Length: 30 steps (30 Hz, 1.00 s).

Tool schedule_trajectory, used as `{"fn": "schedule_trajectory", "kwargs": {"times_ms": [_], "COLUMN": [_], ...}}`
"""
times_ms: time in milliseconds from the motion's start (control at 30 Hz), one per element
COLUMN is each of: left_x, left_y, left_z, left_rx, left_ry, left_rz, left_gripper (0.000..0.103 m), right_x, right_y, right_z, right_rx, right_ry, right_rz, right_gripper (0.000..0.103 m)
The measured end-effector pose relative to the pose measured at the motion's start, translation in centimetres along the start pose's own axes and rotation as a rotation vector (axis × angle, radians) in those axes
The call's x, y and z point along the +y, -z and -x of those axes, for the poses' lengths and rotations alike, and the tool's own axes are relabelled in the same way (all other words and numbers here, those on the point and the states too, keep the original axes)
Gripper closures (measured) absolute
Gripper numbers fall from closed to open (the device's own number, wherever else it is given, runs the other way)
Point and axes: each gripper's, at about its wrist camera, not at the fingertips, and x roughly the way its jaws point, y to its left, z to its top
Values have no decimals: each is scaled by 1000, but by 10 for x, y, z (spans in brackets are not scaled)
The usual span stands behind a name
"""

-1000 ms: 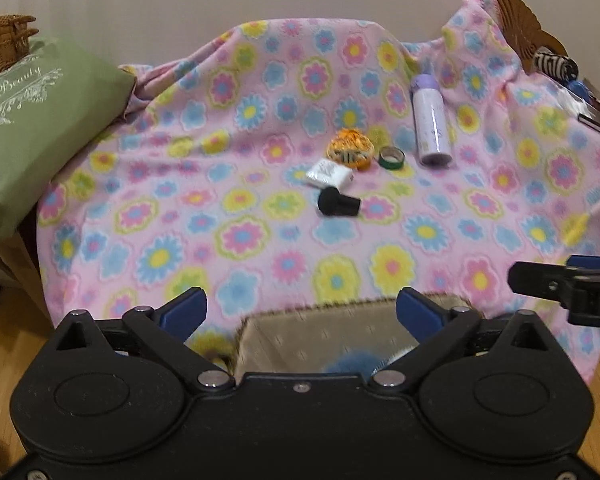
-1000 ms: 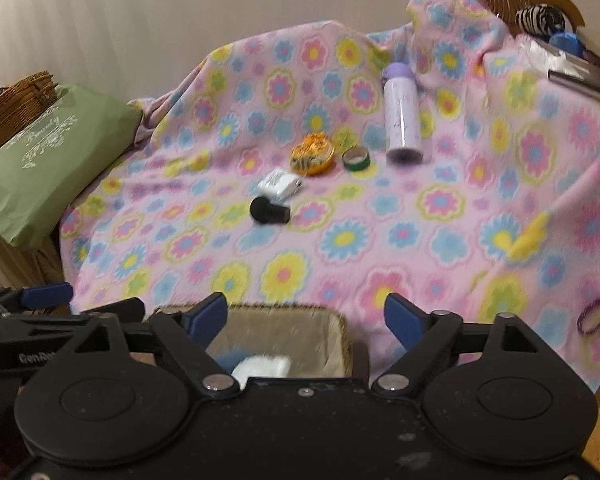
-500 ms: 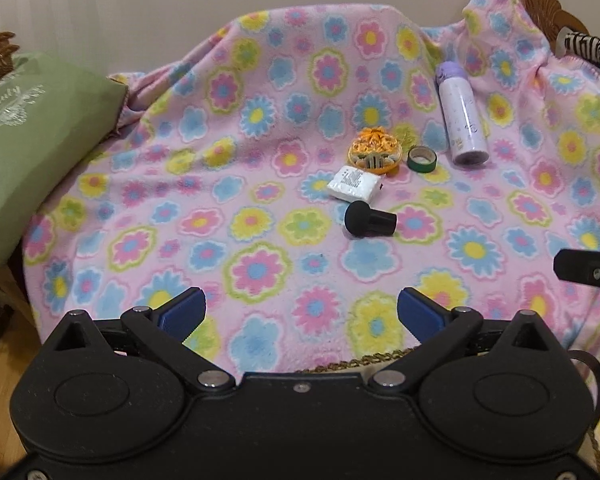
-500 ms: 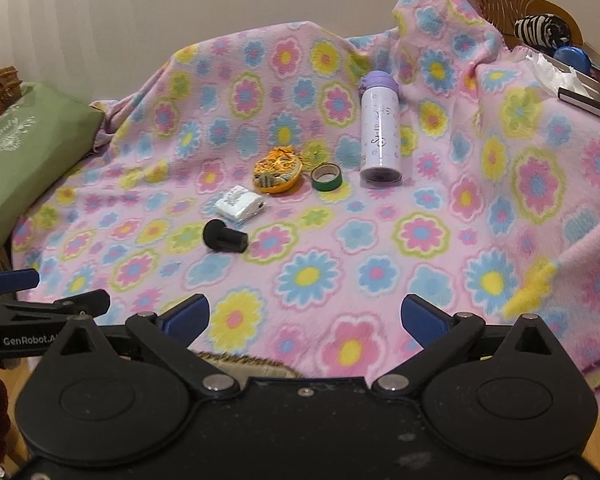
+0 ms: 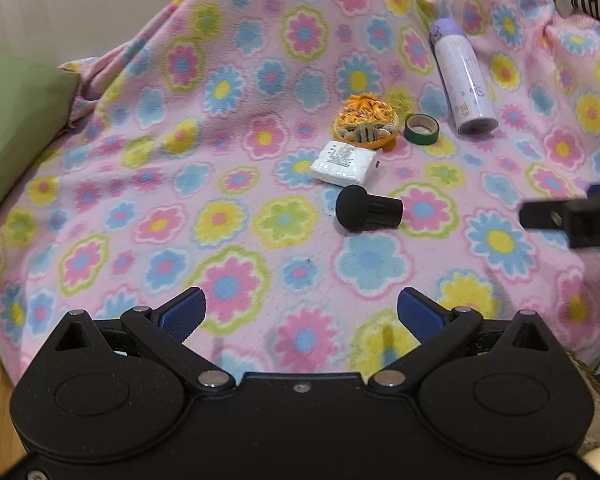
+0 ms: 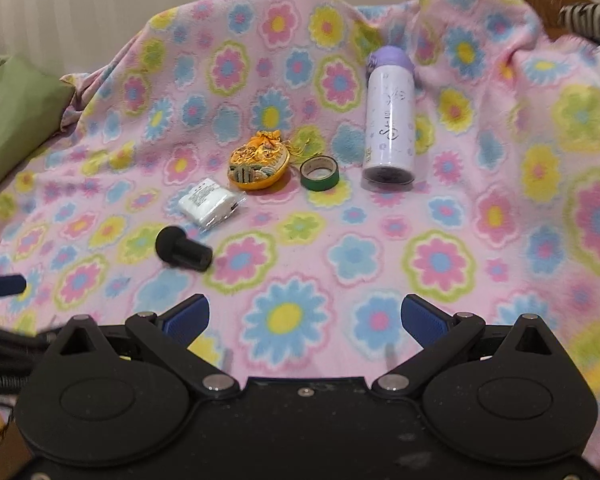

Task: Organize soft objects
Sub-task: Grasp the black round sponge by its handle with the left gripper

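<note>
Both grippers hang empty over the pink fleece blanket printed with coloured flowers (image 6: pixel 440 264), so the step in hand looks like the approach to the next soft thing. The right gripper (image 6: pixel 305 318) has its jaws spread wide with nothing between them; the left gripper (image 5: pixel 302 310) is likewise released and bare. Ahead of the right gripper and to its left lie a black foam-tipped cylinder (image 6: pixel 183 252), then a white soft packet in clear wrap (image 6: pixel 210 203), then an orange embroidered fabric pouch (image 6: pixel 259 165). A green tape roll (image 6: pixel 319 173) sits just beside the pouch, and a white bottle with a lilac cap (image 6: pixel 389 120) stands further ahead to the right. The next move probably calls for reaching forward, centring the jaws over the packet or pouch, and leaving the hard bottle and tape alone.
</note>
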Motion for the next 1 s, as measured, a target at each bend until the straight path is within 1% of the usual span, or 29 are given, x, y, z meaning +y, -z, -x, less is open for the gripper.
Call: {"fn": "schedule_trajectory", "kwargs": {"times_ms": [100, 200, 267, 333, 467, 600, 733, 800, 1000], "left_x": [-3, -6, -8, -11, -16, -25, -33, -36, -44], "left_y": [-4, -8, -12, -15, -23, -28, -31, -33, -41], "left_z": [-10, -18, -23, -27, -37, -49, -59, -62, -77], "left_rx": [-2, -19, -26, -31, -47, -63, -65, -77, -69], "left_ry": [17, 14, 18, 23, 39, 51, 54, 51, 48], "left_rz": [-19, -37, -49, -59, -73, -92, -110, -118, -138], "left_gripper": [3, 3, 3, 3, 4, 3, 3, 4, 4], "right_x": [-2, -9, -11, -11, -10, -10, -16, -20, -21], "right_y": [-12, -24, -31, -38, -45, -44, -42, -42, -39], "right_z": [-26, -54, -70, -84, -107, -122, -136, -135, -134], "right_rx": [18, 63, 71, 64, 55, 36, 39, 27, 18], "right_ry": [0, -28, -11, 8, 16, 23, 6, 1, 3], "right_rz": [3, -40, -51, -23, 41, 97, 54, 25, 17], "right_gripper": [0, 1, 1, 1, 1, 1, 1, 1, 0]}}
